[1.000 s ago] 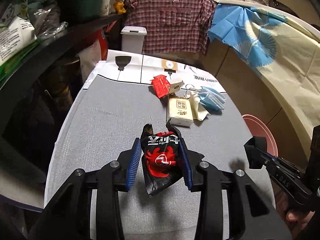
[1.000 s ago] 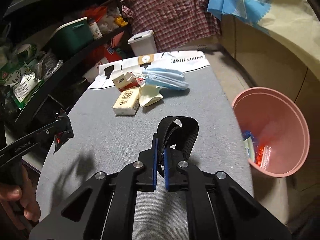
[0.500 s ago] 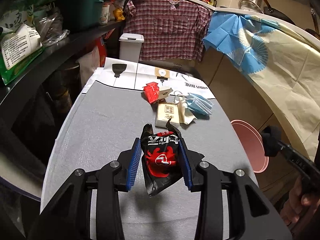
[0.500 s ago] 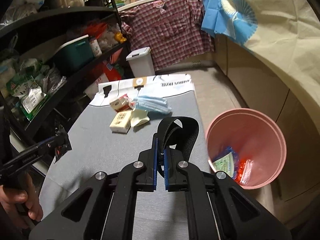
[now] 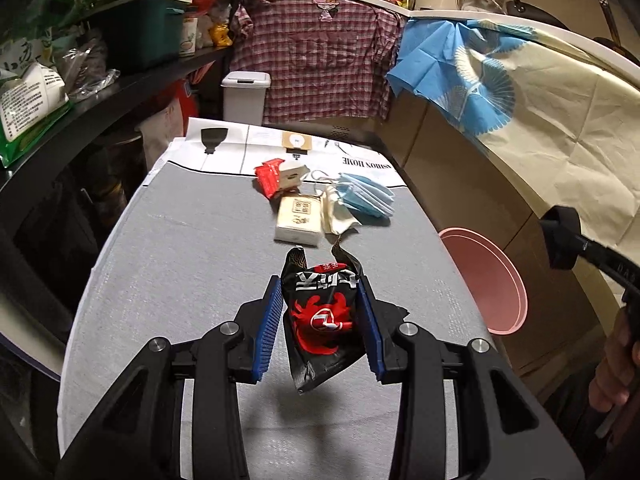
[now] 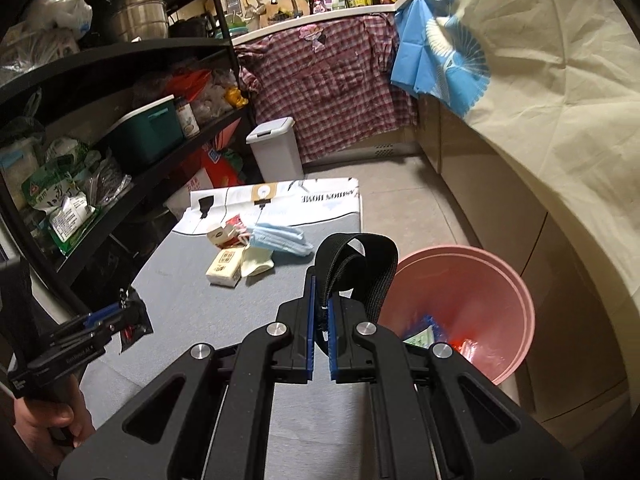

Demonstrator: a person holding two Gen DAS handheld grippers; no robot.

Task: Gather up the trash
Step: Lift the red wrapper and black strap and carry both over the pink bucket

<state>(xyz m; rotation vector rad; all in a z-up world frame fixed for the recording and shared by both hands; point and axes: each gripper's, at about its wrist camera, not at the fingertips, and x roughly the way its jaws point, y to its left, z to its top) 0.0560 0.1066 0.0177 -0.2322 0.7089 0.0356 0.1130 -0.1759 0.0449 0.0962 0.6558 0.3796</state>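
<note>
"HOME" on white mat [image 6: 280, 200], upside-down

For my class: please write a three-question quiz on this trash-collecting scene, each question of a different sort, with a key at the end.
1. True or false: the left gripper is shut on a black and red snack wrapper.
2. Multiple choice: the right gripper holds A) a blue face mask, B) a black strap, C) a tissue pack.
3. Fill in: the pink bin stands on the floor at the table's ____ side, seen from the person.

Key: 1 true. 2 B; the face mask and the tissue pack lie on the table. 3 right.
</note>
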